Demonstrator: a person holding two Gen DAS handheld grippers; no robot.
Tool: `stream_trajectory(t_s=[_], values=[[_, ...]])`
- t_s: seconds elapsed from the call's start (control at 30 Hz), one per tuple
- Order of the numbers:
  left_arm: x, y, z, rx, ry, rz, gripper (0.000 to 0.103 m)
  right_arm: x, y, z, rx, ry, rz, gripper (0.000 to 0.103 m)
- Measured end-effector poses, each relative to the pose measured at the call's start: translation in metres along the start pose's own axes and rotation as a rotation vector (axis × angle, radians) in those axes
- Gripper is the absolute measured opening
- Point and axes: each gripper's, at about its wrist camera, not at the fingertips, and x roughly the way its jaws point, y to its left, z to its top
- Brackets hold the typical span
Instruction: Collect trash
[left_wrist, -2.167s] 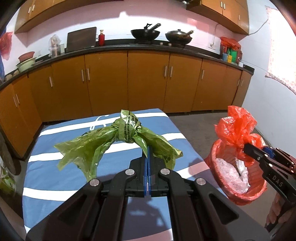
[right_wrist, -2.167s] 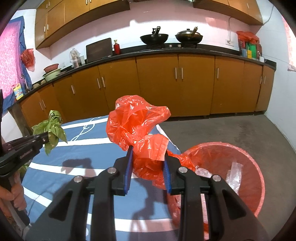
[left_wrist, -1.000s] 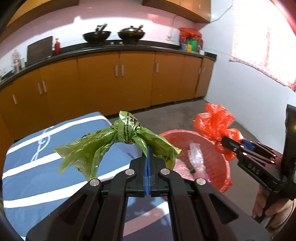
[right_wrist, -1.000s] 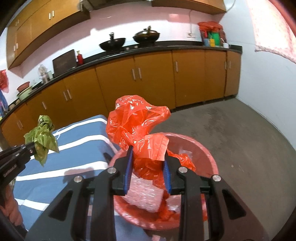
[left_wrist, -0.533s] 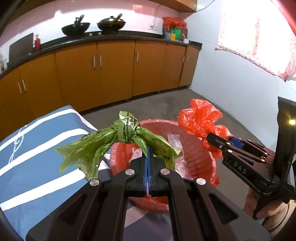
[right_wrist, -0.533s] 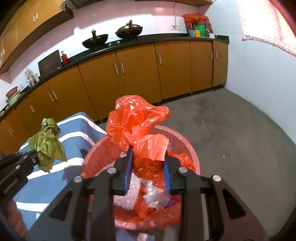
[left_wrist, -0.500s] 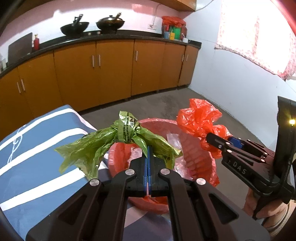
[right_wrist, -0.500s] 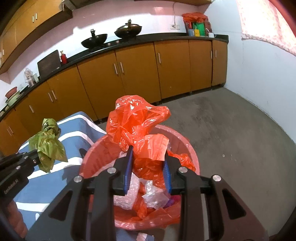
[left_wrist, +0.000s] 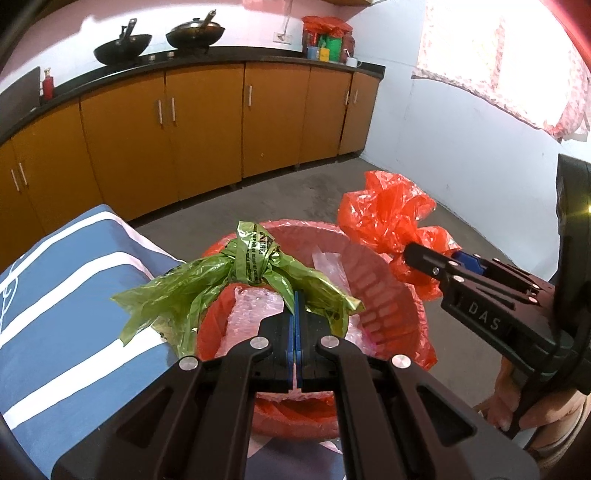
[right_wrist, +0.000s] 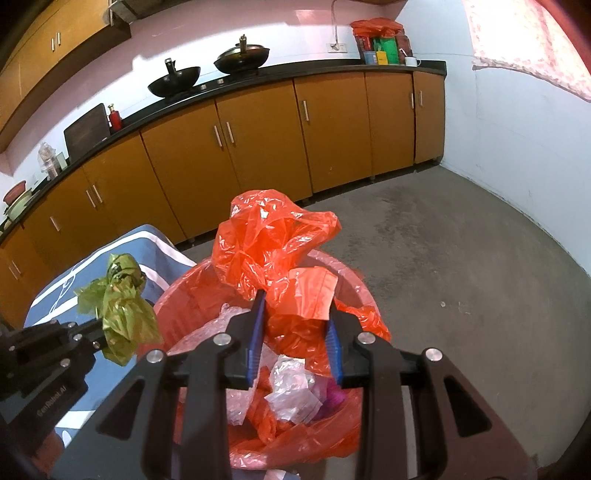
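My left gripper (left_wrist: 296, 295) is shut on a knotted green plastic bag (left_wrist: 243, 273) and holds it over the near left rim of a red trash bin (left_wrist: 384, 295) lined with red plastic. My right gripper (right_wrist: 295, 295) is shut on a crumpled red plastic bag (right_wrist: 273, 236) and holds it above the same bin (right_wrist: 354, 288). Clear plastic wrappers (right_wrist: 291, 384) lie inside the bin. The green bag (right_wrist: 122, 302) and the left gripper (right_wrist: 98, 332) show at the left of the right wrist view. The right gripper (left_wrist: 410, 251) and the red bag (left_wrist: 388, 210) show at the right of the left wrist view.
A table under a blue cloth with white stripes (left_wrist: 66, 295) stands left of the bin. Orange kitchen cabinets (left_wrist: 207, 122) under a black counter run along the back. A white wall (right_wrist: 517, 140) is at the right, with bare concrete floor (right_wrist: 461, 258) before it.
Both grippers have swung right from over the striped table to above the red bin, each still shut on its bag. The bin now lies directly under both bags.
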Motion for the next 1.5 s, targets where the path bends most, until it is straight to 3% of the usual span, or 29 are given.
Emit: stream_trajectory(t_s=[0.33,0.43,0.5,0.57,0.7,0.87,1.07,1.27,1.4,1.5], values=[[0.008,0.001,-0.005,-0.008,0.032,-0.016,0.001,0.004,-0.004,-0.001,0.017,0.003,0.033,0.036],[0.009,0.005,-0.006,-0.022,0.044,-0.019,0.008,0.003,-0.005,-0.003,0.022,0.005,0.037,0.037],[0.009,0.007,-0.007,-0.025,0.044,-0.016,0.024,0.003,-0.005,-0.003,0.023,0.005,0.038,0.038],[0.007,0.008,-0.008,-0.025,0.037,-0.008,0.031,0.002,-0.005,-0.004,0.02,0.003,0.037,0.039],[0.003,0.013,-0.009,-0.04,0.034,0.019,0.031,-0.003,-0.004,-0.002,0.018,-0.005,0.032,0.041],[-0.015,0.035,-0.013,-0.085,0.012,0.083,0.034,-0.016,-0.006,-0.001,0.029,-0.026,0.026,0.05],[-0.071,0.066,-0.026,-0.155,-0.091,0.213,0.054,-0.054,-0.004,-0.005,0.047,-0.111,0.025,0.074],[-0.14,0.075,-0.048,-0.144,-0.232,0.336,0.076,-0.116,0.026,-0.022,-0.025,-0.255,0.017,0.093],[-0.184,0.071,-0.067,-0.134,-0.321,0.396,0.091,-0.151,0.047,-0.037,-0.073,-0.316,0.001,0.098],[-0.209,0.065,-0.083,-0.118,-0.36,0.427,0.096,-0.169,0.058,-0.052,-0.088,-0.315,0.012,0.099]])
